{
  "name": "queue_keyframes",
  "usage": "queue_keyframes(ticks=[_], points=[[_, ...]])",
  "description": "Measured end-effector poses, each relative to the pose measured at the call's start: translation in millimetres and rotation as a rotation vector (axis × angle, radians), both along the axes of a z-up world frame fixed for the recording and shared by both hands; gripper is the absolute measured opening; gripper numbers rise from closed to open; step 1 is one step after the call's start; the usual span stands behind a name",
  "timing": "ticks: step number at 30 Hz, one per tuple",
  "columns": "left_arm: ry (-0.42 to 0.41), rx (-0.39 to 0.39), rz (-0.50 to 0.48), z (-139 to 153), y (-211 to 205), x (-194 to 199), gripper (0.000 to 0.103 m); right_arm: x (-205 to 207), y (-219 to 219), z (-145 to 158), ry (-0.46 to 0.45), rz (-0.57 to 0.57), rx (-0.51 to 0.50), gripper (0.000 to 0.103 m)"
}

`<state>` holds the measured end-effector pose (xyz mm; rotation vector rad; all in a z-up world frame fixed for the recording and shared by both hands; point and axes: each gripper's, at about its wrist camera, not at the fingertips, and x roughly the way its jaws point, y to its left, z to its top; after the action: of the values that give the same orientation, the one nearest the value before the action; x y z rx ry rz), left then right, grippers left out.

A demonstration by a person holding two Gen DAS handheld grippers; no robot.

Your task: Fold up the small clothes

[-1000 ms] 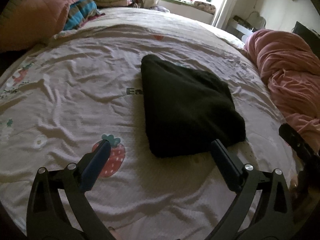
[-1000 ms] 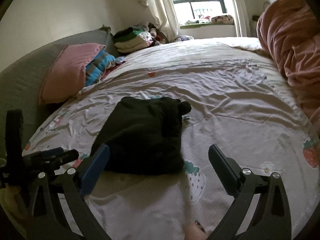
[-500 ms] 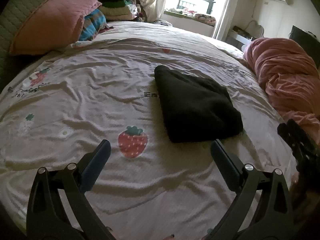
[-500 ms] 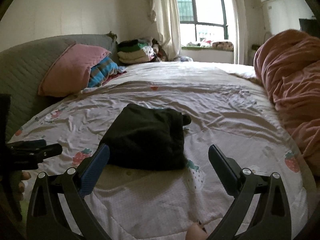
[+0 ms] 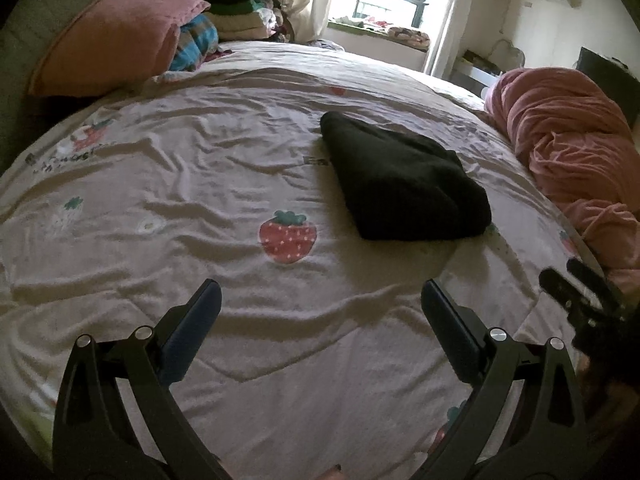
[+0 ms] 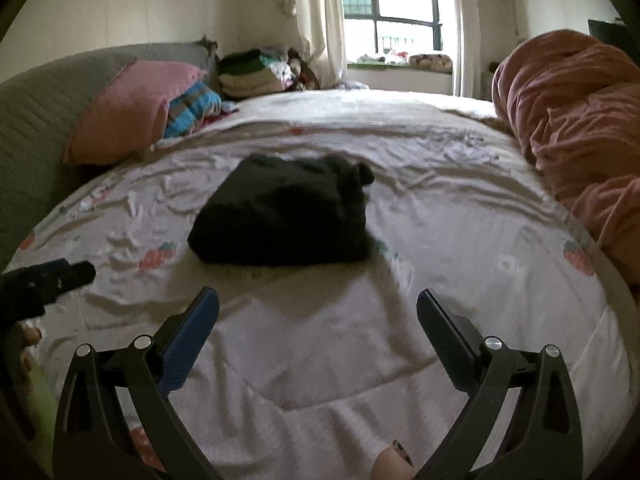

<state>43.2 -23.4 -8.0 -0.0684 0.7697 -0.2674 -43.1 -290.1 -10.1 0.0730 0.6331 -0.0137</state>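
Note:
A black garment (image 5: 404,184) lies folded into a compact rectangle on the strawberry-print bed sheet (image 5: 200,184). It also shows in the right wrist view (image 6: 286,218), ahead of centre. My left gripper (image 5: 320,304) is open and empty, held above the sheet well short of the garment. My right gripper (image 6: 318,310) is open and empty, also short of the garment. The right gripper's tip shows at the right edge of the left wrist view (image 5: 576,296). The left gripper's tip shows at the left edge of the right wrist view (image 6: 48,280).
A pink pillow (image 5: 112,36) and a striped blue cloth (image 5: 196,42) lie at the headboard. A stack of folded clothes (image 6: 252,76) sits behind them. A bunched pink duvet (image 5: 572,148) fills the right side of the bed. A window (image 6: 388,8) is beyond.
Both grippers have pulled back and risen away from the folded black garment, which now looks smaller and farther. The garment itself has not moved.

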Motion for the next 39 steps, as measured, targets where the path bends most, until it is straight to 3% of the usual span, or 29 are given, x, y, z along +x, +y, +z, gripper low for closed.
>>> queue_keyframes(ticks=[39], points=[[0.005, 0.03, 0.045, -12.3, 7.7, -7.7, 0.094, -7.1, 13.1, -25.3, 0.07, 0.017, 0.005, 0.098]])
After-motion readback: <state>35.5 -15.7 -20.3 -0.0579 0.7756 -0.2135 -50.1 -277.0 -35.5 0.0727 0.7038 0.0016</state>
